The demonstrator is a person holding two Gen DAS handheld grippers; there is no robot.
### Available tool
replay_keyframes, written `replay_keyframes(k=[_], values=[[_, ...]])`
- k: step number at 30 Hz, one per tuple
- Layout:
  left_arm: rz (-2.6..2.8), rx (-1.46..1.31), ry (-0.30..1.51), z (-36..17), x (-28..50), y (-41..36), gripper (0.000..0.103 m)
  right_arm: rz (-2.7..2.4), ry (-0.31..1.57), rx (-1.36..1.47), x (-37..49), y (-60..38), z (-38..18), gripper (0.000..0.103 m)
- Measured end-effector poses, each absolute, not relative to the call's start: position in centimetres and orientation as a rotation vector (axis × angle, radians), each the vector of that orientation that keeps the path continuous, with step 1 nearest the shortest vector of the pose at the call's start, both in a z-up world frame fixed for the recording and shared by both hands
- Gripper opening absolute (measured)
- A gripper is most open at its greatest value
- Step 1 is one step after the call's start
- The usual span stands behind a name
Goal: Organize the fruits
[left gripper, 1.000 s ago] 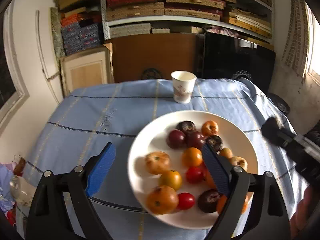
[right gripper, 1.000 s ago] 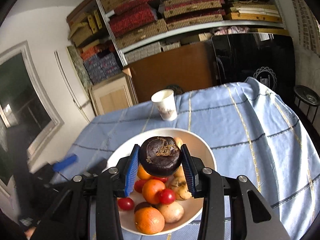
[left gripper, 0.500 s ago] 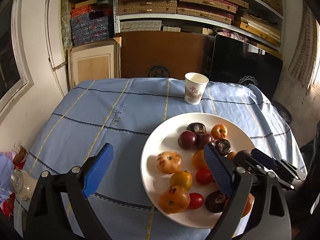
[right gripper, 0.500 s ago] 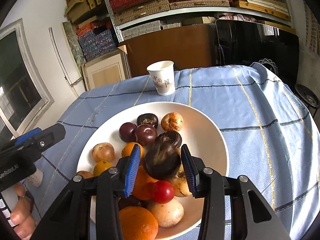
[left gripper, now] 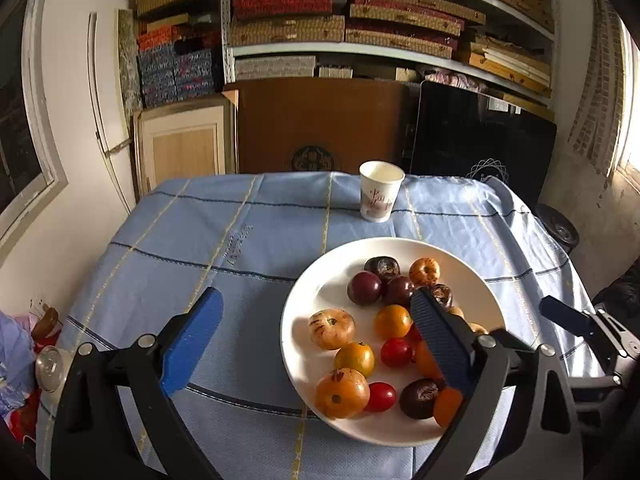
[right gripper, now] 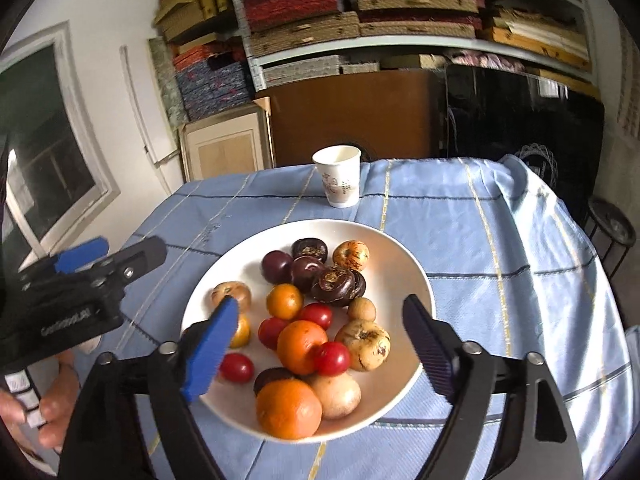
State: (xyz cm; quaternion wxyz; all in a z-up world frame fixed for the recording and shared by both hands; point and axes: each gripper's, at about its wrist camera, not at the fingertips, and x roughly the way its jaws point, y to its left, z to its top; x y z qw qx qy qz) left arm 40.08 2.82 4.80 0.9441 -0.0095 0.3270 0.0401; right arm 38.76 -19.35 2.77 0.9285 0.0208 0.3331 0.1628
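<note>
Both grippers stand with their jaws spread wide and nothing between them: the right gripper (right gripper: 320,344) hangs over the near half of the plate, its blue pads flanking the heap of fruit without touching any, and the left gripper (left gripper: 316,340) hangs over the plate's left edge, one finger above bare cloth and the other above the fruit. From the right wrist view the left gripper also shows at the far left, gripped by a hand (right gripper: 44,404). A blue tablecloth (left gripper: 240,240) with thin dark and yellow lines covers the table, and the white plate (right gripper: 400,256) sits on its right-hand part, as the left wrist view shows. On the plate all the fruit is gathered: a large orange (right gripper: 289,408) at the near rim, a second orange (right gripper: 302,346) behind it, a pale spotted fruit (right gripper: 364,344) to their right, and a dark ribbed fruit (right gripper: 338,286) lying near the middle beside what look like plums (right gripper: 277,266), though the dark skins are hard to tell apart. Small red tomatoes (right gripper: 332,358) lie among the oranges. Beyond the plate, apart from it, a paper cup (left gripper: 380,196) stands upright.
</note>
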Motion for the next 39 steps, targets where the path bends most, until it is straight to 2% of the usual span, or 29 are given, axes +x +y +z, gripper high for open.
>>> replay_keyframes(k=[4,10,17,28,39], values=[[0.082,0.013,0.64,6.0,38.2,2.5,0.095,0.352,0.68,0.022,36.4,-19.4,4.8,0.099],[0.068,0.035,0.614,8.2,34.7,2.2,0.097,0.335,0.654,0.03,32.8,-20.4,6.6,0.099],[0.052,0.073,0.595,8.9,30.1,1.2,0.098,0.325,0.683,0.03,29.9,-21.4,5.2,0.099],[0.026,0.082,0.585,4.4,23.9,1.4,0.098,0.335,0.731,0.023,27.2,-21.9,1.7,0.099],[0.039,-0.002,0.661,0.8,24.4,3.4,0.098,0.298,0.725,-0.051,26.3,-21.4,0.3,0.099]])
